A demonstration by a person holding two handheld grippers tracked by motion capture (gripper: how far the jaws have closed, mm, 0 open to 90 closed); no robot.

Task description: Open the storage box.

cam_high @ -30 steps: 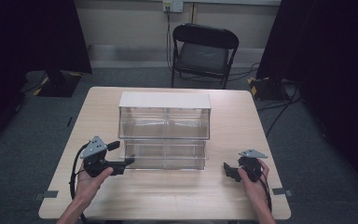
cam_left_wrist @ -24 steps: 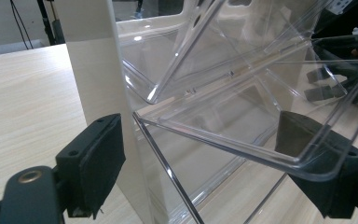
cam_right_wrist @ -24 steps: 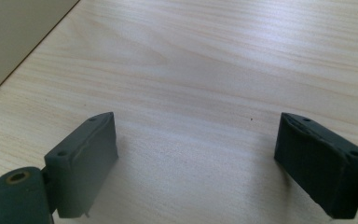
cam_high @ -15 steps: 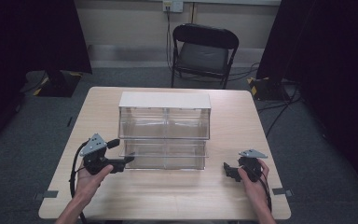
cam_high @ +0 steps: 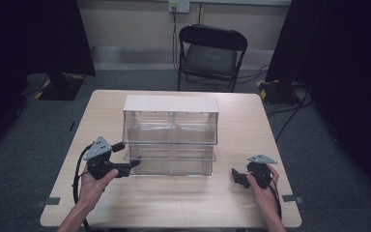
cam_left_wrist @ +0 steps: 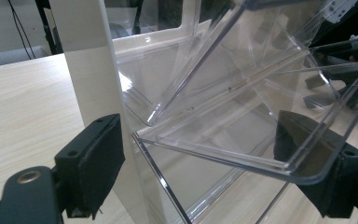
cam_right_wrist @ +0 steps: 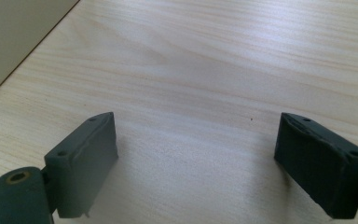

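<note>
A clear plastic bin cabinet (cam_high: pixel 170 126) with a white top stands mid-table. My left gripper (cam_high: pixel 125 157) is at the lower left corner of the cabinet, open. In the left gripper view, my left gripper (cam_left_wrist: pixel 209 172) has its jaws spread wide on either side of a clear bin (cam_left_wrist: pixel 242 116) that leans out of the white frame (cam_left_wrist: pixel 91 70); they do not press on it. My right gripper (cam_high: pixel 237 177) rests low over the table to the right of the cabinet. In its own view the right gripper (cam_right_wrist: pixel 196 163) is open above bare wood.
The wooden table (cam_high: pixel 241 121) has free surface in front of and beside the cabinet. A black folding chair (cam_high: pixel 210 53) stands beyond the far edge. Dark curtains hang at both sides, and cables lie on the grey floor.
</note>
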